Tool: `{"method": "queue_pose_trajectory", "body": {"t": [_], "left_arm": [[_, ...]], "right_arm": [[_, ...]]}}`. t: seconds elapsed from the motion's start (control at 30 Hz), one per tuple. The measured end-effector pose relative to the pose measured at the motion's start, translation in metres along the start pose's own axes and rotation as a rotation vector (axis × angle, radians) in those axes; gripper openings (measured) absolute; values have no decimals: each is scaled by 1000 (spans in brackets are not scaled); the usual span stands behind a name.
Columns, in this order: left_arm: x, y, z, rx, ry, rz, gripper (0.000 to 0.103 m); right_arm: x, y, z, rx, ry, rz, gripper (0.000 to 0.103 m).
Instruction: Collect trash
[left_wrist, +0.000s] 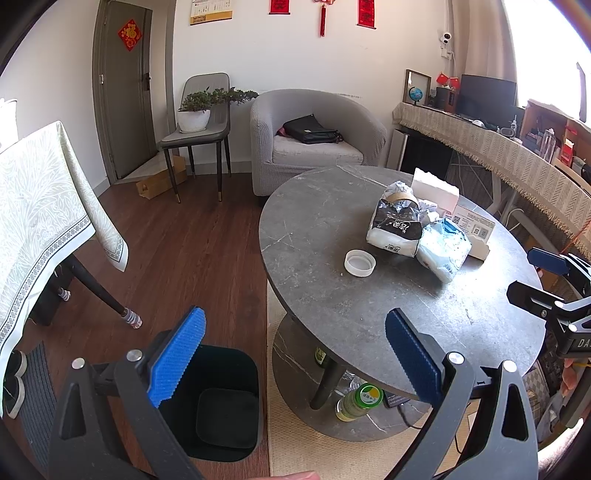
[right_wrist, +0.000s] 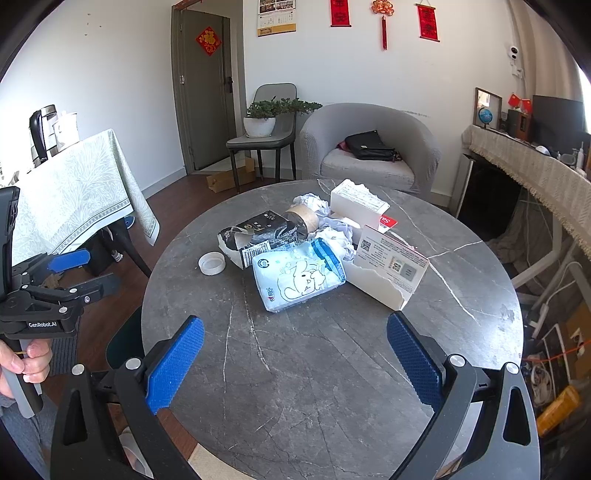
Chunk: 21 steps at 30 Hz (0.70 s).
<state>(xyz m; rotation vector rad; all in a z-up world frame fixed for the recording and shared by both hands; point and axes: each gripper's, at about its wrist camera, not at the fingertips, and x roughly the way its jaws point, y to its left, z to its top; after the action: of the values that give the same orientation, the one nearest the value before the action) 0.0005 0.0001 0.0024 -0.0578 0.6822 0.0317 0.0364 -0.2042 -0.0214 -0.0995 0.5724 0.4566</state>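
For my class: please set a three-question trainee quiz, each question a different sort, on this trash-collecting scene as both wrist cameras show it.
1. True or false: the black bin stands on top of the round table.
2. Multiple choice: the white lid lies (A) inside the bin, (B) on the table beside the black-and-white bag, (C) on the armchair.
3. Fill the gap: the left tool and the right tool both have their jaws ____.

Key:
1. False; it stands on the floor beside the table.
2. B.
3. Open, holding nothing.
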Motion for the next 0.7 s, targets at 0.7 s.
{"method": "queue_pose_trajectory", "body": {"t": [0.7], "left_arm": [[-1, -2, 1, 3, -3, 1, 100]], "right_arm": [[-1, -2, 0, 0, 0, -5, 100]]}}
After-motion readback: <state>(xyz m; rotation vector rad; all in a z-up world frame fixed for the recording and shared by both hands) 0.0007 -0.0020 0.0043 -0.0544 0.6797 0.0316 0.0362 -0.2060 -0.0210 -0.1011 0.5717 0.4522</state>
